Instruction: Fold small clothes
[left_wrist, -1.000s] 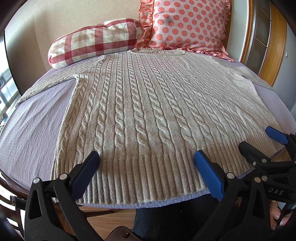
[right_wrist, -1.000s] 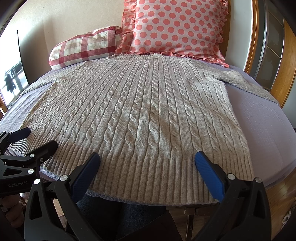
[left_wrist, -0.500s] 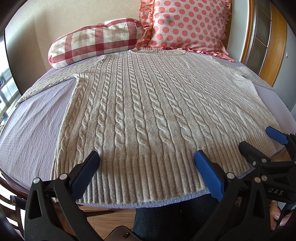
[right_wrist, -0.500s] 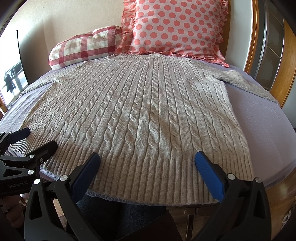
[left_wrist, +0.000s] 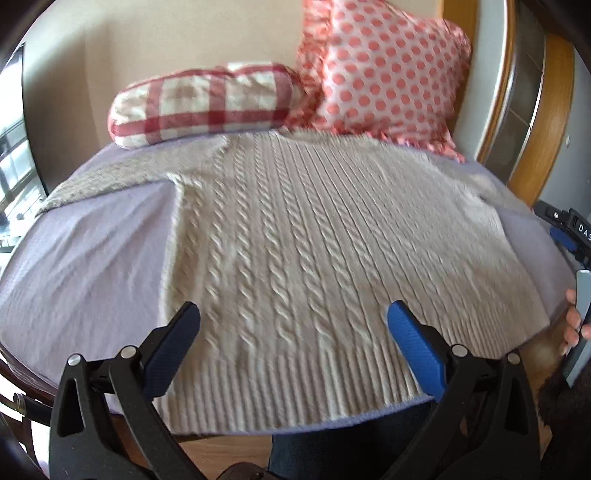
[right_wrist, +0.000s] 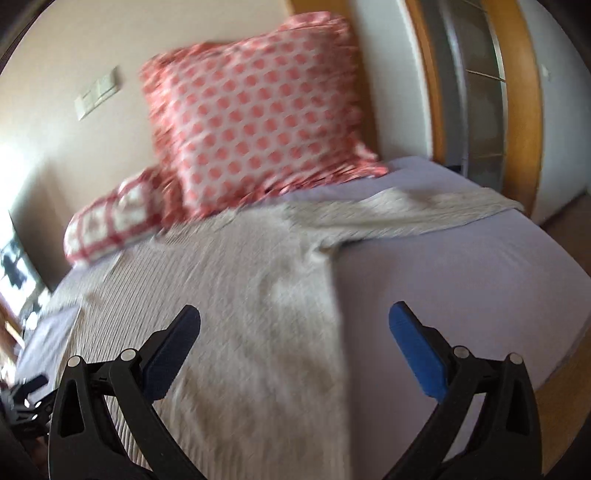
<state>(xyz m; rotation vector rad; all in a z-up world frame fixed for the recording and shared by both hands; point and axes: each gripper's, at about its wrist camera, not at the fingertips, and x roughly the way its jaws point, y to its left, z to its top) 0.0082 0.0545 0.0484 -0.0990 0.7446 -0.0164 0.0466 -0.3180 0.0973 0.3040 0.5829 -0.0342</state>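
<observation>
A beige cable-knit sweater (left_wrist: 314, 240) lies flat on a lilac bed sheet (left_wrist: 85, 258), hem toward me, both sleeves spread out. My left gripper (left_wrist: 291, 325) is open and empty, above the hem's left half. My right gripper (right_wrist: 293, 325) is open and empty, above the sweater's right side edge (right_wrist: 258, 314), with the right sleeve (right_wrist: 406, 214) stretching out ahead of it. The right gripper also shows at the right edge of the left wrist view (left_wrist: 569, 229). The left gripper appears small at the lower left of the right wrist view (right_wrist: 26, 391).
A red checked pillow (left_wrist: 207, 103) and a pink polka-dot pillow (left_wrist: 384, 70) lean against the wall behind the collar. A wooden-framed door (right_wrist: 480, 92) stands at the right. The bed's front edge (left_wrist: 332, 424) is close to me, with wooden floor below.
Both grippers have risen and moved forward over the sweater. The right one has swung to the right, toward the right sleeve. Both stay open; the sweater has not moved.
</observation>
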